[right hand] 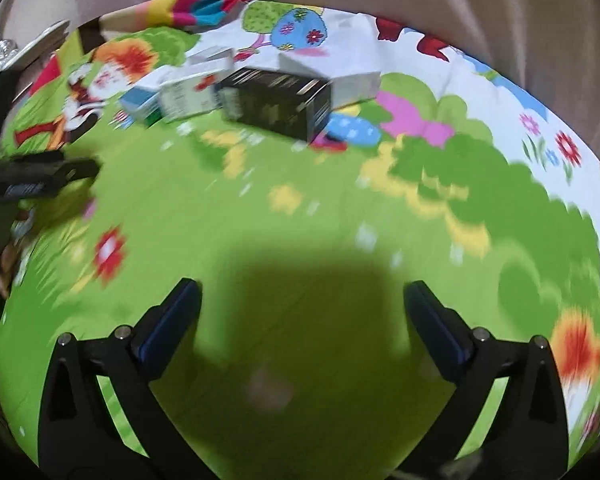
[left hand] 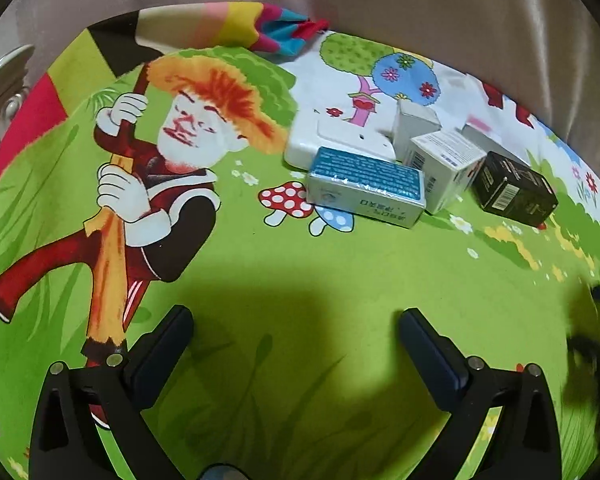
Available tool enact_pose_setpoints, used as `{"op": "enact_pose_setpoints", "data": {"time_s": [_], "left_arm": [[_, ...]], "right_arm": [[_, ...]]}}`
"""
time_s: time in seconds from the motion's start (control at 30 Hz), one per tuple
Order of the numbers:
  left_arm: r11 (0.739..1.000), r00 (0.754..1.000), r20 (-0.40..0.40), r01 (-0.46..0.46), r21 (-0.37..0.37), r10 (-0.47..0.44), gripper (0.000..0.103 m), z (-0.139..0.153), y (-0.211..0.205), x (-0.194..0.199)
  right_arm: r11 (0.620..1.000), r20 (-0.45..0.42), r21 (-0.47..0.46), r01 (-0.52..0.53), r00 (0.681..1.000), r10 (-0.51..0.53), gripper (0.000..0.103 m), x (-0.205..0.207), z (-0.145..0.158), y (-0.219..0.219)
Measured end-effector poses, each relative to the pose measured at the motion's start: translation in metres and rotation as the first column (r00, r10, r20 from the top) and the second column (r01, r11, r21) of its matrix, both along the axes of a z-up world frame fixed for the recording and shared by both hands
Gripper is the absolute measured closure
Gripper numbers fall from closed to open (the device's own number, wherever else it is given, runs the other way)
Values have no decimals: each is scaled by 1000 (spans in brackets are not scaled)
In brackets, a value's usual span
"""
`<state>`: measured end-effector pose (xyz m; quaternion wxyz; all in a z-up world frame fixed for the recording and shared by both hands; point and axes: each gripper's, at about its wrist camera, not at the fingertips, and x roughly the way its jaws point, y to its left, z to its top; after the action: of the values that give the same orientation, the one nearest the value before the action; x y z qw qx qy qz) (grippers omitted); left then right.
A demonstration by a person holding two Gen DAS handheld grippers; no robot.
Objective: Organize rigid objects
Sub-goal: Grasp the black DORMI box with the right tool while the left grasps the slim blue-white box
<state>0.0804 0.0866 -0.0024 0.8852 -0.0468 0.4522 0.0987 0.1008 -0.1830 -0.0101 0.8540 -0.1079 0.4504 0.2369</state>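
Note:
Several small boxes cluster at the far side of the cartoon-print cloth: a blue-topped box (left hand: 364, 188), a white box (left hand: 444, 164), a black box (left hand: 514, 188), a small grey box (left hand: 414, 124) and a flat white case (left hand: 340, 136). My left gripper (left hand: 296, 314) hangs open over bare green cloth, short of the boxes, with nothing between its fingers. The blurred right wrist view shows the black box (right hand: 276, 100), a white box (right hand: 190, 92) and the blue box (right hand: 140, 106) far ahead. My right gripper (right hand: 302, 285) is also open and holds nothing.
A beige curtain (left hand: 420, 8) hangs behind the covered surface. A bunched striped cloth edge (left hand: 276, 36) lies at the back. A glass stem (right hand: 4, 44) and a metal rim stand at the far left. The left gripper's dark body (right hand: 40, 182) shows at the left edge.

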Motion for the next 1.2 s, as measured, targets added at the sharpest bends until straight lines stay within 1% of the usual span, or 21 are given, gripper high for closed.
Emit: {"op": "enact_pose_setpoints", "data": {"time_s": [0.1, 0.17, 0.23, 0.27, 0.37, 0.4, 0.5, 0.53, 0.6, 0.63, 0.67, 0.73, 0.8, 0.87, 0.93, 0.97, 1.03, 1.07, 1.17, 1.2], "left_arm": [[1000, 1000, 18, -4, -26, 5, 0, 4, 6, -3], [999, 1000, 23, -7, -38, 8, 0, 5, 8, 0], [1000, 1000, 14, -7, -20, 7, 0, 4, 3, 2], [1000, 1000, 14, -8, -19, 8, 0, 4, 2, 3], [999, 999, 32, -18, -47, 20, 0, 5, 4, 0], [999, 999, 33, -23, -49, 25, 0, 5, 5, 0], [998, 998, 34, -43, -51, 45, 0, 6, 6, -3], [998, 998, 36, -46, -53, 48, 0, 6, 6, -4], [997, 998, 37, -47, -54, 49, 0, 6, 7, -4], [997, 998, 39, -48, -57, 50, 0, 6, 7, -4], [997, 998, 40, -49, -58, 52, 0, 6, 7, -5], [997, 998, 42, -52, -60, 54, 0, 6, 7, -5], [997, 997, 44, -55, -62, 58, 0, 7, 7, -6], [997, 997, 43, -57, -60, 60, 0, 7, 6, -7], [997, 998, 36, -57, -49, 59, 0, 6, 4, -6], [997, 998, 32, -58, -43, 59, 0, 6, 4, -5], [999, 999, 9, -51, -9, 51, 0, 4, 0, -2], [999, 999, 2, -50, 7, 50, 0, 3, -2, -1], [997, 997, -3, -81, 5, 81, 0, 3, -1, 0], [994, 994, -13, -111, 1, 111, 0, 3, -2, 1]], "right_arm": [[999, 0, 8, -44, 999, 44, 0, 35, -3, 8], [993, 2, 9, -114, 993, 114, 0, 56, -3, 20], [978, 6, 12, -208, 978, 208, 0, 75, -3, 36], [971, 9, 13, -239, 971, 239, 0, 80, -3, 41], [946, 14, 16, -323, 947, 322, 0, 99, -4, 58], [938, 16, 17, -346, 938, 345, 0, 104, -4, 64], [929, 17, 16, -369, 929, 369, 0, 116, -7, 77], [926, 19, 14, -377, 926, 376, 2, 117, -7, 80], [923, 38, 22, -384, 923, 383, 29, 113, -4, 77], [928, 51, 30, -371, 928, 370, 61, 109, -1, 74], [937, 49, 30, -347, 937, 345, 60, 104, 2, 68], [945, 60, 13, -327, 944, 326, 61, 83, 3, 55], [956, 64, 32, -290, 956, 288, 60, 49, 4, 33], [969, 75, 21, -245, 967, 243, 61, 17, 6, 16], [984, 82, 3, -180, 980, 179, 61, -18, 7, -1], [990, 77, 14, -144, 987, 142, 61, -32, 7, -8], [996, 70, 21, -89, 994, 88, 61, -50, 7, -17], [998, 84, -3, -67, 994, 67, 61, -60, 8, -18], [998, 122, -56, -39, 991, 46, 61, -71, 8, -13], [997, 128, -66, -36, 991, 45, 61, -72, 8, -12]]}}
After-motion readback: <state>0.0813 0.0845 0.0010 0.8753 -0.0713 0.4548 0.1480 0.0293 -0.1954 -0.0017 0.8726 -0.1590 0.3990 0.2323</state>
